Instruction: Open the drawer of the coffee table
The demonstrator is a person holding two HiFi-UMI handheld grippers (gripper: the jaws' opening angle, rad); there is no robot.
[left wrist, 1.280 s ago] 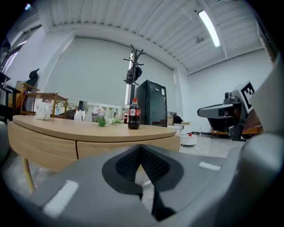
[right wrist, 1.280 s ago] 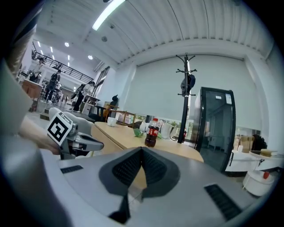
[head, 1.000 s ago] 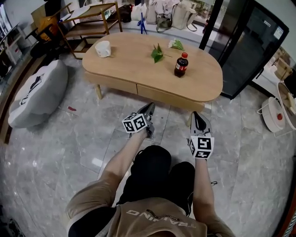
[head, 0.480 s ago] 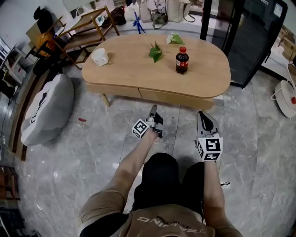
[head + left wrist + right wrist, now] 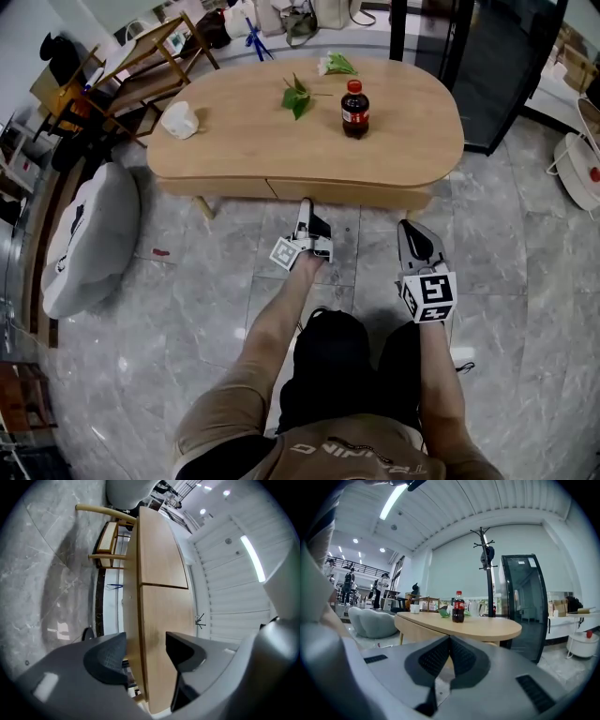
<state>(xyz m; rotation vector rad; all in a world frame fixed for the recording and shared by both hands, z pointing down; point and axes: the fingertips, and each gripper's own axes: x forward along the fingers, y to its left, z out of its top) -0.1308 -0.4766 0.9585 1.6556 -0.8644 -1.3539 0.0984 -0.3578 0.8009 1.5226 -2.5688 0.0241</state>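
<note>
The oval wooden coffee table (image 5: 253, 141) stands ahead of me, with two drawer fronts under its near edge. My left gripper (image 5: 304, 210) is rolled on its side, tips at the right-hand drawer front (image 5: 347, 192) near the seam. In the left gripper view the left gripper (image 5: 145, 651) is open, its jaws having just been opening. The lower edge of the drawer front (image 5: 161, 620) shows in the gap, and the pads do not press on it. My right gripper (image 5: 411, 236) hangs back from the table, and the right gripper (image 5: 449, 641) is shut on nothing.
On the table stand a cola bottle (image 5: 353, 109), green leaves (image 5: 297, 97), a white flower (image 5: 336, 65) and a white cup (image 5: 178, 120). A grey beanbag (image 5: 89, 239) lies at the left. A dark glass cabinet (image 5: 487, 66) and a white basket (image 5: 581, 169) are at the right.
My left gripper has moved forward to the table's front edge and rolled onto its side. The right gripper has stayed back beside my knee.
</note>
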